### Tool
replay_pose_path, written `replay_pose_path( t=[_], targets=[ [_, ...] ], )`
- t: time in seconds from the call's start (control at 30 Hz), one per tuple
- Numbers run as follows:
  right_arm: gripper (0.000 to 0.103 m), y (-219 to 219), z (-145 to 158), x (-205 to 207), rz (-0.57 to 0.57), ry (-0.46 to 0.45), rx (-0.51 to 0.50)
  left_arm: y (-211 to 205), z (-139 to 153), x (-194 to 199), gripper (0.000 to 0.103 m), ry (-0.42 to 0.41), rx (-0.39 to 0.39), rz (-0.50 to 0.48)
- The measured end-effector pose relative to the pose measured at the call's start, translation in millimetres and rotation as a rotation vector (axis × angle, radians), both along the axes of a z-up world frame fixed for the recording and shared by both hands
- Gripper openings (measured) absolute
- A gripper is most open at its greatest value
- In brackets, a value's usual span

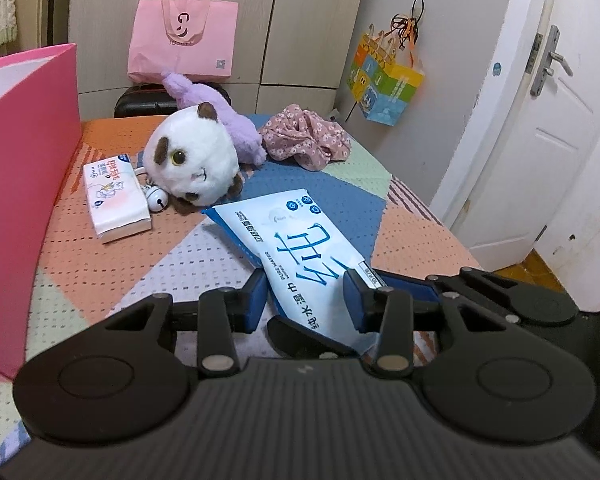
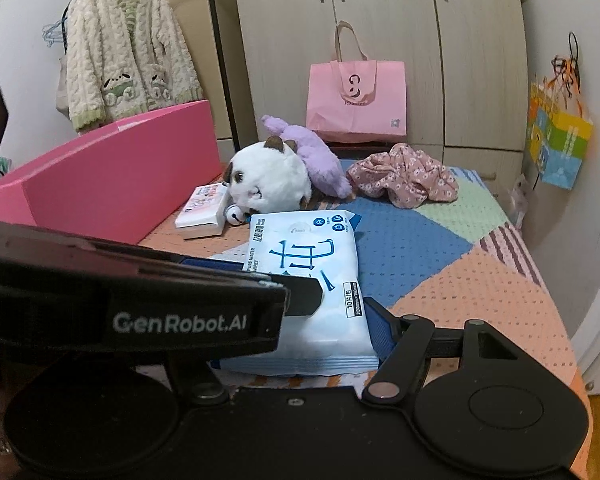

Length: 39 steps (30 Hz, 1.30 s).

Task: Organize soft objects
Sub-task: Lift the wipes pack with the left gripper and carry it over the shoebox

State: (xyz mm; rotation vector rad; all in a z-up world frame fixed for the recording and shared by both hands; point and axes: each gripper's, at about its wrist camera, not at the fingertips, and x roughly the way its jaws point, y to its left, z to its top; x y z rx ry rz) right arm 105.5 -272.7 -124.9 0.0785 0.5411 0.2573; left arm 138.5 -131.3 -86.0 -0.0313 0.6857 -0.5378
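White-and-blue wet-wipes pack (image 1: 300, 248) tilted above the patchwork bedspread (image 1: 120, 256), apparently lifted.

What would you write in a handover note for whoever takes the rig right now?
Left hand-held gripper: shut on the wet wipes pack.
Right hand-held gripper: one finger beside that pack; grip unclear.
On the patchwork mat: tissue pack, panda plush, purple plush, floral cloth; pink box alongside.
Done: wipes gripped.
Left: everything else.

Both wrist views low, close, facing wardrobe, sharing bed (image 1: 220, 256)
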Motion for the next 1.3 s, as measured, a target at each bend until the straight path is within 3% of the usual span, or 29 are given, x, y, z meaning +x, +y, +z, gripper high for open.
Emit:
replay_pose_path(
  t=[0.47,0.77,1.3],
  targets=[
    [0.072,7,14,-25,0.016,0.061,0.031,15,12,-29,0.04,0.023,-0.006,-0.008],
    [0.072,20,37,-42,0.093,0.108,-0.052,37,27,-46,0.04,0.094,-0.054,-0.02],
    [0.072,44,89,-84,0.283,0.005,-0.15,86,77,-90,0.04,0.07,-0.098,-0.07]
  ],
)
